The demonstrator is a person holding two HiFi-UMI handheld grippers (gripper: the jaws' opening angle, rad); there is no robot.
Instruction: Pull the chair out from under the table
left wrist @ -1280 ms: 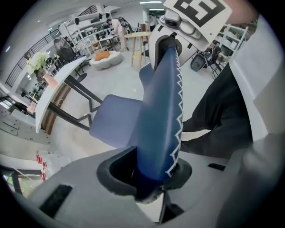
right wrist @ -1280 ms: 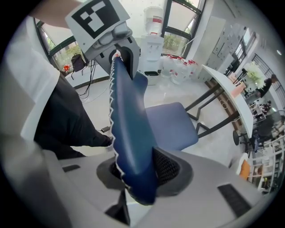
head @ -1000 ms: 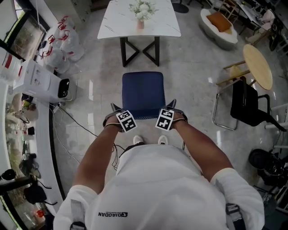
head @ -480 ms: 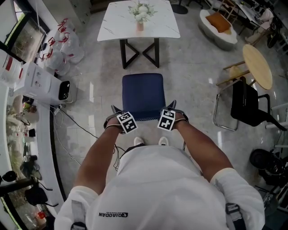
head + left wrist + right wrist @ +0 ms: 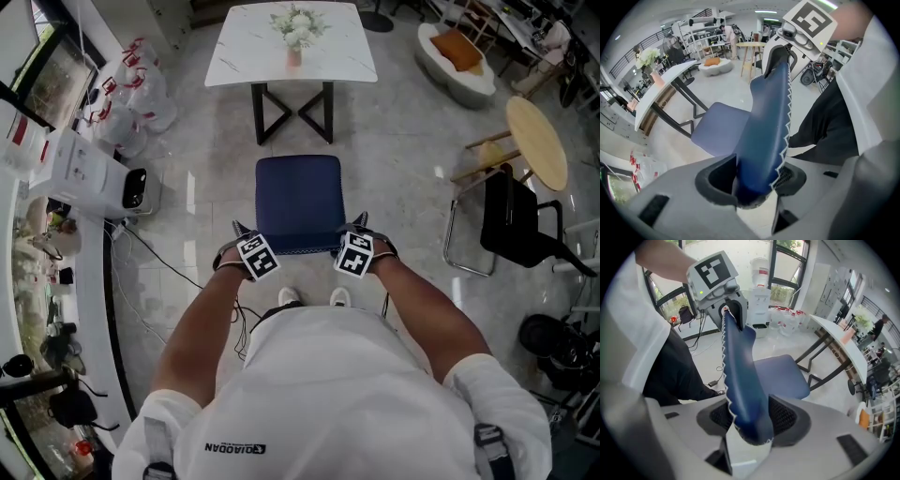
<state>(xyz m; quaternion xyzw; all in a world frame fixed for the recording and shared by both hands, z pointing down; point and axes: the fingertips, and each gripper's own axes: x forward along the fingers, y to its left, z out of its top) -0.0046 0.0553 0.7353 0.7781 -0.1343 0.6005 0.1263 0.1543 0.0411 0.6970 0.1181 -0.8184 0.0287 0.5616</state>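
The blue chair [image 5: 300,202] stands on the floor clear of the white marble table [image 5: 244,47], its seat toward the table and its backrest [image 5: 300,249] toward me. My left gripper [image 5: 246,236] straddles the backrest's left top corner, my right gripper [image 5: 349,234] its right corner. In the left gripper view the padded backrest [image 5: 764,131] runs between the jaws of the left gripper [image 5: 754,180], which are opening. The right gripper view shows the same backrest [image 5: 740,376] inside the right gripper [image 5: 750,418], also opening, pads loose around it.
A vase of white flowers [image 5: 295,28] sits on the table. A black chair [image 5: 516,220] and a round wooden table [image 5: 537,139] stand at the right. A white appliance box [image 5: 89,169], bags [image 5: 131,94] and floor cables [image 5: 150,253] lie at the left.
The two marker cubes have drifted slightly apart along the backrest's top edge. The chair has hardly shifted, at most a touch toward me.
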